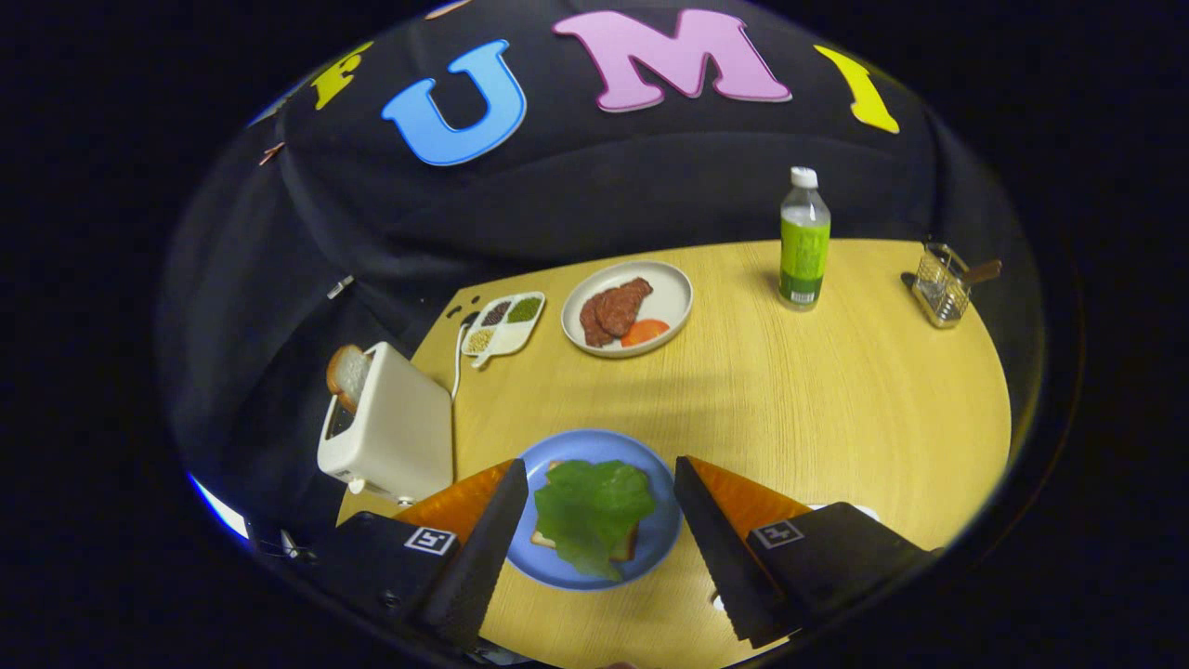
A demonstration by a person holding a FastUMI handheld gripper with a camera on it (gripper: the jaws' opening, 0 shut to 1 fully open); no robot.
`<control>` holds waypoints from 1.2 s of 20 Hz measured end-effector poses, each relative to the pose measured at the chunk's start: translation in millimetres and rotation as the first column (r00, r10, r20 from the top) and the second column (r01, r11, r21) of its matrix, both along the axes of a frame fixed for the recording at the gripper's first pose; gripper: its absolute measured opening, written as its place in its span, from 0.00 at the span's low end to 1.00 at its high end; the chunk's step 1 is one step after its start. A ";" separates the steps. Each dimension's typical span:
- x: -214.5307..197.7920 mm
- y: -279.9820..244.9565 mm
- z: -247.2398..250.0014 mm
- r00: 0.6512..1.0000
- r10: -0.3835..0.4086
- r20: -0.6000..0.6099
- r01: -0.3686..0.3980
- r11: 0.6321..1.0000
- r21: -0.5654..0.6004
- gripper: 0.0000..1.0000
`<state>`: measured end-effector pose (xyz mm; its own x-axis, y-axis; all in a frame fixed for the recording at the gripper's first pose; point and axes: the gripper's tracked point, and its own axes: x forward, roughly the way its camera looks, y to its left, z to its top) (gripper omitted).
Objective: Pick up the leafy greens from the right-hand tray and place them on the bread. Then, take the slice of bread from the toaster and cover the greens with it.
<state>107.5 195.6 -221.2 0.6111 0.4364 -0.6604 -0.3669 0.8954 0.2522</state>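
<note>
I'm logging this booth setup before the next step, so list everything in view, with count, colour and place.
table: one, yellow wood.
blue plate: one, between the fingers.
bread: one slice, on the blue plate, under the greens.
leafy greens: one bunch, green, on the bread.
toaster: one, white, beside the blue plate.
toast slice: one, in the toaster slot.
white plate: one, with meat and an orange slice.
divided dish: one, white.
bottle: one, green label.
wire basket: one, far corner.
gripper: one, open above the blue plate.

Leafy greens (593, 509) lie flat, draped across the bread (624, 546) on the blue plate (661, 531), between the spread fingers. Over by the table's edge, a slice of bread (348, 375) stands upright in the white toaster (388, 435).
</note>
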 end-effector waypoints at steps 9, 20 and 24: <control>10.9 137.0 90.3 0.963 0.142 0.231 -0.156 0.987 0.047 0.99; -6.7 311.5 36.8 0.920 0.318 0.227 -0.328 0.945 0.003 0.99; -6.0 338.1 -3.8 0.912 0.358 0.199 -0.351 0.934 -0.068 0.99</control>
<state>101.5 533.7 -225.0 0.5433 0.6313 -0.5534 -0.7023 0.7030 0.1124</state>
